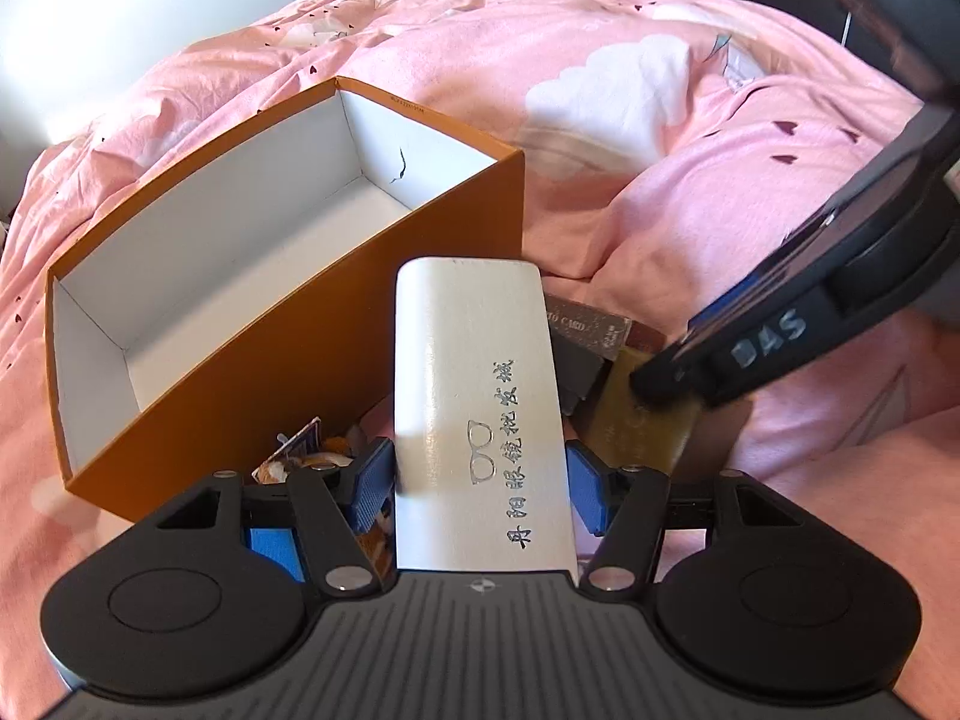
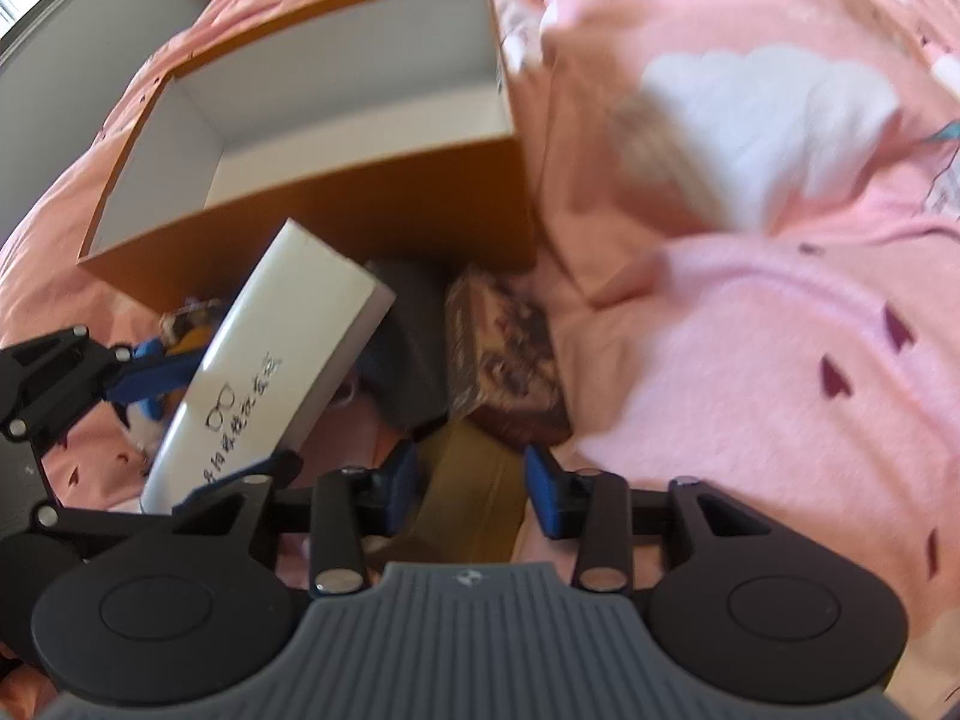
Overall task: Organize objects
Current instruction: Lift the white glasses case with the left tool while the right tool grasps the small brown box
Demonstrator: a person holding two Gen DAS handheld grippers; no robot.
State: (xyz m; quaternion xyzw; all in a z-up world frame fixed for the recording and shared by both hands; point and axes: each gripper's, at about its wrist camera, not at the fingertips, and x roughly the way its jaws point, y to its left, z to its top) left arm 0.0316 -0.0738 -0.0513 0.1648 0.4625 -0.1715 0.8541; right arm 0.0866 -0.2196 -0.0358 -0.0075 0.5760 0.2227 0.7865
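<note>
The open orange cardboard box with white lining (image 1: 288,228) on the pink patterned bed quilt (image 1: 690,90) holds nothing visible; no item is stowed yet. The left hand-held gripper (image 1: 480,480) clamps the glossy white glasses case (image 1: 480,396) just in front of the box. The right hand-held gripper (image 2: 471,492), jaws partly apart, brackets an olive flat item (image 2: 474,498), contact unclear. A brown patterned packet (image 2: 504,354) and a small toy (image 1: 294,462) beside the box are half hidden or blurred.
</note>
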